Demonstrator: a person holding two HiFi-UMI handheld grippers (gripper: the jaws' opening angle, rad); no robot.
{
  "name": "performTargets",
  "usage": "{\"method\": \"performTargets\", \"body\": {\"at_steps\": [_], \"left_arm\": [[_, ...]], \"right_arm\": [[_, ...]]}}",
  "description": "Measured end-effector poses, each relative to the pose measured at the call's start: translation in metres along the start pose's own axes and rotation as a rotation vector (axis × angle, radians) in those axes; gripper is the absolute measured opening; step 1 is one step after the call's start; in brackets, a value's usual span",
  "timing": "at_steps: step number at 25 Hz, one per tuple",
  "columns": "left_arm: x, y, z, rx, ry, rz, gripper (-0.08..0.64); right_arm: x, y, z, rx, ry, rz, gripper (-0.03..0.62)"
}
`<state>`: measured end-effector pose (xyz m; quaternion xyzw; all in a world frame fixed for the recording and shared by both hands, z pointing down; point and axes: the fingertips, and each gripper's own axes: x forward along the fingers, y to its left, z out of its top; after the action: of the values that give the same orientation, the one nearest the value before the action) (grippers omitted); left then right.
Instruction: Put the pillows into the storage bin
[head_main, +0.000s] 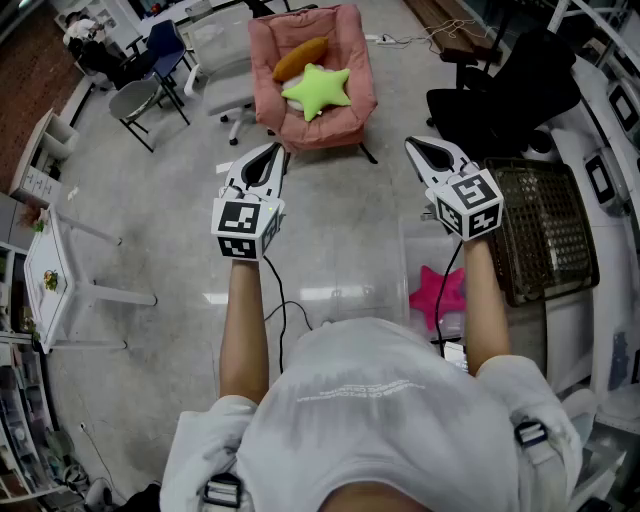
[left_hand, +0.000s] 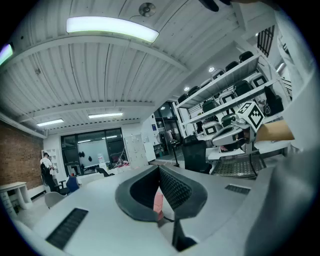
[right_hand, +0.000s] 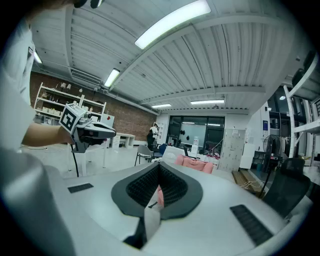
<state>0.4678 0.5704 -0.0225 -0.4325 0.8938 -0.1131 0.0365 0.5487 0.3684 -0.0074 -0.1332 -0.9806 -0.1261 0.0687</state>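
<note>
White-shirted shoulders (head_main: 380, 420) fill the head view's bottom edge behind the left gripper (head_main: 273, 152) and right gripper (head_main: 417, 146). Beyond them a plush green star pillow (head_main: 318, 90) and an oblong orange pillow (head_main: 300, 57) lie on the seat of the pink armchair (head_main: 345, 128), and a pink star pillow (head_main: 438, 295) sits inside the clear storage bin (head_main: 410, 250). Only the left gripper view shows its ribbed black pads (left_hand: 172, 189) pressed together on nothing; the right gripper view shows the same, plus a brick wall (right_hand: 130, 120).
</note>
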Motion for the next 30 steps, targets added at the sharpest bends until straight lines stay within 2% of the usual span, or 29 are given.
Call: {"method": "performTargets", "body": {"at_steps": [6, 12, 13, 15, 16, 18, 21, 30], "left_arm": [[0.009, -0.006, -0.011, 0.011, 0.012, -0.015, 0.015], [0.017, 0.000, -0.020, -0.031, 0.034, 0.042, 0.021], [0.019, 0.001, -0.021, -0.039, 0.036, 0.052, 0.028], [0.023, 0.001, -0.024, -0.054, 0.050, 0.072, 0.213], [0.025, 0.001, -0.027, -0.058, 0.061, 0.080, 0.261], [0.027, -0.002, -0.031, -0.058, 0.080, 0.090, 0.285], [0.029, -0.009, -0.036, -0.066, 0.095, 0.091, 0.295], [0.041, -0.026, -0.052, -0.079, 0.147, 0.093, 0.294]], "right_arm": [[0.003, -0.009, -0.007, 0.001, 0.002, -0.015, 0.025], [0.008, -0.028, -0.009, 0.003, 0.007, -0.041, 0.028], [0.009, -0.030, -0.010, 0.010, 0.006, -0.036, 0.049], [0.010, -0.035, -0.011, 0.030, 0.007, -0.010, 0.205], [0.010, -0.037, -0.012, 0.038, 0.004, 0.004, 0.265], [0.009, -0.041, -0.014, 0.045, -0.008, 0.019, 0.339], [0.006, -0.050, -0.020, 0.047, -0.005, 0.020, 0.369], [0.011, -0.076, -0.046, 0.073, 0.025, 0.015, 0.385]]}}
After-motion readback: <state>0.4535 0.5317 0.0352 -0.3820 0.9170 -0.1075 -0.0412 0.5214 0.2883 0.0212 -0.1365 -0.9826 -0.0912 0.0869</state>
